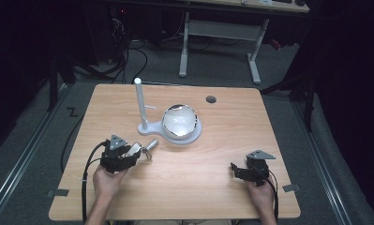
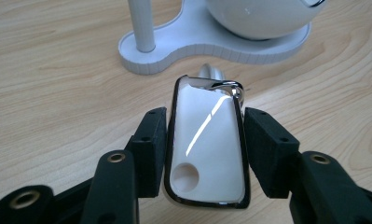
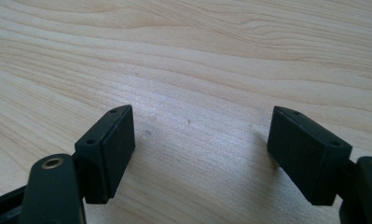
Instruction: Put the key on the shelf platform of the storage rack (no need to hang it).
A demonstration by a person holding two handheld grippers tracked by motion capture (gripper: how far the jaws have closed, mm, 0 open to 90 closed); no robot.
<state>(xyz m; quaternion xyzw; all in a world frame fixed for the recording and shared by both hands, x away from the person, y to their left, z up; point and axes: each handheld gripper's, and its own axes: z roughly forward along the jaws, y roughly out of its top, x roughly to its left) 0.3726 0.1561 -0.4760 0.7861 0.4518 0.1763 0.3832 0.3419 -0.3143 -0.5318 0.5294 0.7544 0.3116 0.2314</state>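
At a light wooden table, a person works with a hand-held gripper in each hand. The left gripper, near the table's left front part in the high view, has its two black jaws pressed against the long sides of a white key fob with a chrome-trimmed edge and a round hole near the end closest to the camera. The fob lies lengthwise between the pads, its far end carrying a metal ring, and beyond that end a small silvery piece rests on the wood. Whether the fob is lifted clear of the table or lies on it cannot be told. Just past the fob stands a white stand, its flat base holding an upright white post on one lobe and a glossy round bowl on the other. The fob is near the stand's base but not touching it. The right gripper sits well apart from all this, near the table's right front corner, its jaws spread wide over bare wood with nothing between them. A small dark round hole marks the tabletop near its far edge.
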